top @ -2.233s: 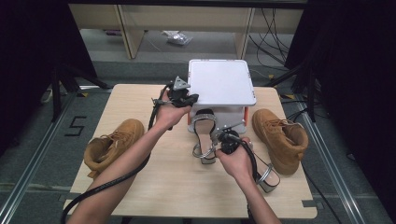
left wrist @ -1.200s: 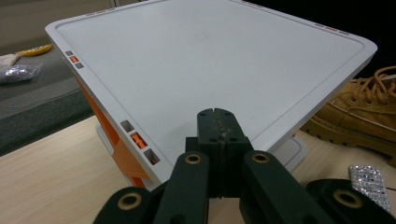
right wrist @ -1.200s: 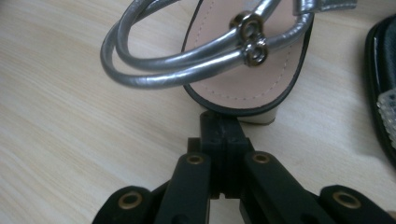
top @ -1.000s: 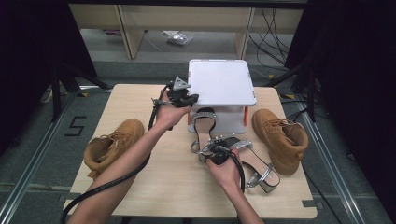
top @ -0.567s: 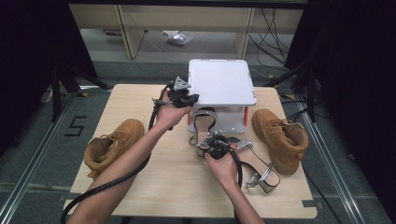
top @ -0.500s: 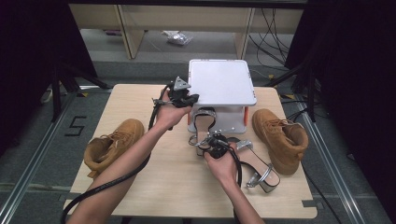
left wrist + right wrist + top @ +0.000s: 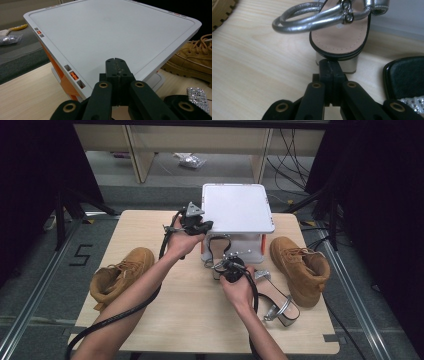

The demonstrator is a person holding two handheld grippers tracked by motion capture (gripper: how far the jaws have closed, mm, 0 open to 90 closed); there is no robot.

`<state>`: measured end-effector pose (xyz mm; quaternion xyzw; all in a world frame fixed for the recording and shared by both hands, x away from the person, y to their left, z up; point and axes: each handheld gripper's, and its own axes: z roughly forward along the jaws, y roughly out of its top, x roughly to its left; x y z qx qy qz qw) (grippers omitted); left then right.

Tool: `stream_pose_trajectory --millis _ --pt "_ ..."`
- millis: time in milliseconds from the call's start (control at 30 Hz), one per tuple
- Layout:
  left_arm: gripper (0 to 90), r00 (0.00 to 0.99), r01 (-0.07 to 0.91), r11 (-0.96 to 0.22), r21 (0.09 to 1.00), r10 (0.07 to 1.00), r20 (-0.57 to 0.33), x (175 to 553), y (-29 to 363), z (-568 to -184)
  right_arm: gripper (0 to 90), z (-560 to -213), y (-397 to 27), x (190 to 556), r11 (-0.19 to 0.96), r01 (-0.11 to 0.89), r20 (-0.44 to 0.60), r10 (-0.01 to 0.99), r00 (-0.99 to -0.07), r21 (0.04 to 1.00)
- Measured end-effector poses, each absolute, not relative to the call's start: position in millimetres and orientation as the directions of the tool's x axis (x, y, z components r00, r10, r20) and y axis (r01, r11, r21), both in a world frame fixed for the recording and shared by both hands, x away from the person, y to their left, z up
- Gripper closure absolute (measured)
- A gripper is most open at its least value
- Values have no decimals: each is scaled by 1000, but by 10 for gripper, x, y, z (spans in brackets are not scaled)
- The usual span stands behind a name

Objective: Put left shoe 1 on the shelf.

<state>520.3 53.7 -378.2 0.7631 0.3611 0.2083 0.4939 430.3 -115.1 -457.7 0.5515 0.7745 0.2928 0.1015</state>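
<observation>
Sandal [image 7: 339,37] with silver straps stands on the table [image 7: 165,320] before the white box [image 7: 237,215]; my right gripper [image 7: 331,65], jaws closed and empty, noses its block heel; my left gripper [image 7: 117,65], likewise closed, rests on the lid; I'd push gently.

The box [image 7: 237,215] has a pale grey lid with orange clips and orange sides. Both boots [image 7: 300,267] [image 7: 120,275] are tan with matching laces, and the sandal [image 7: 339,32] has silver straps, a pinkish-beige insole edged in black and a silver heel. The table [image 7: 190,320] is light wood grain.
</observation>
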Motion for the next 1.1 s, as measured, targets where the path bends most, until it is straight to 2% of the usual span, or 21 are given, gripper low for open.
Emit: stream_pose_trajectory --millis 600,1100 --pt "899 656 344 -254 904 754 -37 5206 537 -3780 900 -4587 -1024 4554 226 755 72 938 -339 616" --pt "899 656 338 -263 904 754 -27 5204 535 -3778 900 -4621 -950 4760 203 757 76 946 -316 622"
